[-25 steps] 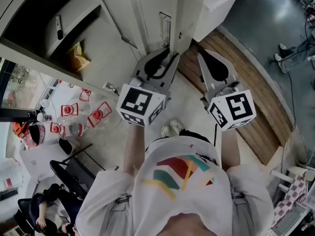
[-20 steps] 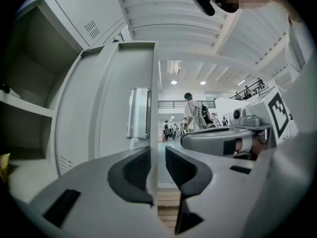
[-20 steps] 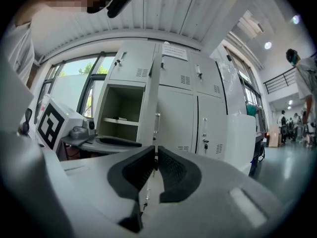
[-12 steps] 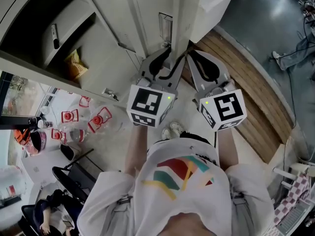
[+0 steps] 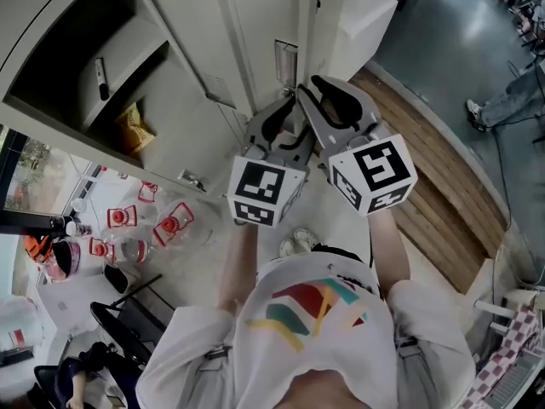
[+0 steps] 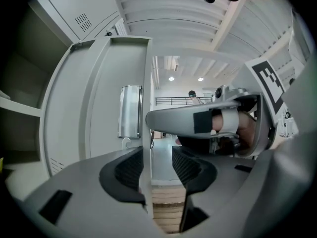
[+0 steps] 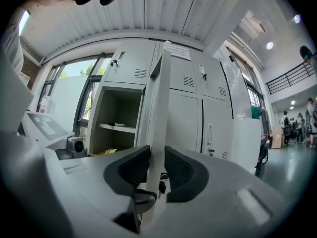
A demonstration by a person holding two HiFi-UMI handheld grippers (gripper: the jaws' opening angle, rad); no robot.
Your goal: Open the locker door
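Head view: the left tool (image 5: 288,111) and the right tool (image 5: 317,92) sit side by side at the edge of the locker door (image 5: 300,24), which stands swung out.

Left gripper view: the jaws have just been opening and stand wide. The door's edge runs between them, close by the left pad and clear of the right.

Right gripper view: the jaws have just been opening and are partly apart. The door edge passes between the pads, unclamped, with a key (image 7: 161,184) hanging there.

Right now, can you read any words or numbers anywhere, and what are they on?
Nothing here can be read.
Paper notice high on the lockers: too small to read.
Yellow snack bag: print blurred.
Marker cubes: square patterns, not writing.
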